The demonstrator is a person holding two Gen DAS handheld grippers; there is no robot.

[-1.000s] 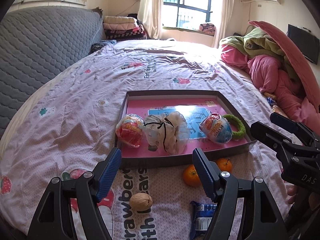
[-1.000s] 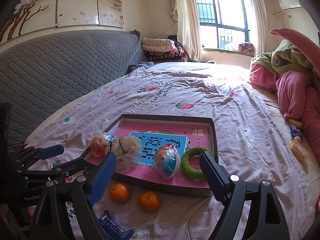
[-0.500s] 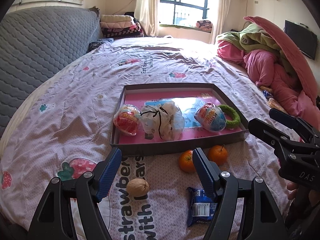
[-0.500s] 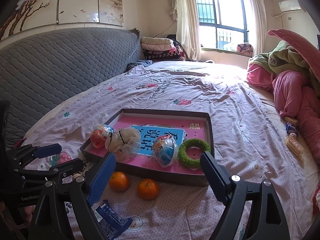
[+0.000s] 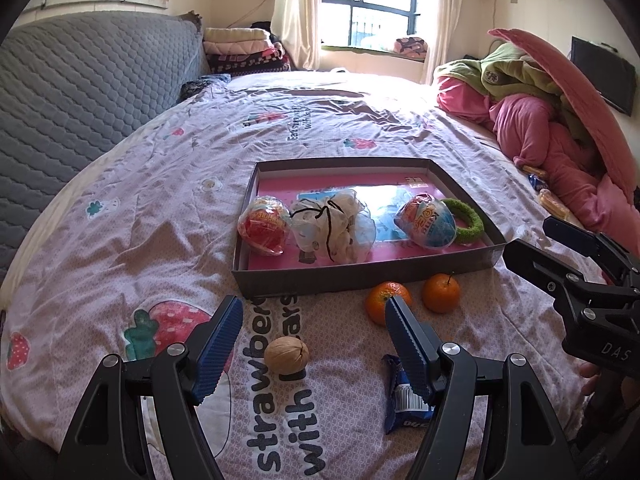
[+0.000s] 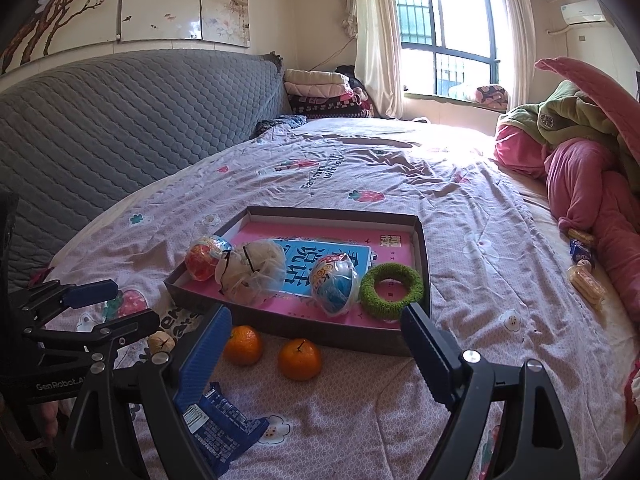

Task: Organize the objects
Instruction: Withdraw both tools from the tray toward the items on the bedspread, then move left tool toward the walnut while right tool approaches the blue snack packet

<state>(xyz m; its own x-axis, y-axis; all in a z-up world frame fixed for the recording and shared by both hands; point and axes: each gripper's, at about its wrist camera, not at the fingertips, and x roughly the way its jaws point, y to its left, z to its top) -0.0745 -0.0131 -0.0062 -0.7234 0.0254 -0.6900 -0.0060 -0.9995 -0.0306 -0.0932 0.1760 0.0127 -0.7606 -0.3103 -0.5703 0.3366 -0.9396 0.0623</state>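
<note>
Two handheld grippers hover over a bed spread with a strawberry-print sheet (image 5: 168,208), both with jaws spread wide and nothing between them. The landmark is a shallow dark-walled tray (image 5: 360,276) with a pink floor, lying flat on the sheet.

Inside the tray, along its near wall, sit four things in a row: a red wrapped ball (image 5: 265,230) at the left end, a white mesh pouch tied with black cord (image 5: 332,229) touching it, a blue wrapped ball (image 5: 426,221) further right, and a green fuzzy ring (image 5: 467,221) lying flat at the right end, just beside the blue ball.

Outside the tray, just in front of its near wall, two small oranges rest on the sheet, the left orange (image 5: 383,300) and the right orange (image 5: 441,293) close together but apart. A walnut (image 5: 286,355) lies nearer the camera, in front of the tray's left half. A blue snack packet (image 5: 404,400) lies in front of the oranges, partly hidden by a finger.

The left gripper (image 5: 314,344) hangs over the walnut and the packet, in front of the tray. The right gripper (image 6: 316,350) hangs over the oranges at the tray's near right corner; its left finger overlaps the packet in the right wrist view, though contact cannot be told. Well to the tray's right, pink bedding (image 6: 592,200) is heaped, with a few wrapped snacks (image 6: 584,276) lying beside it.
</note>
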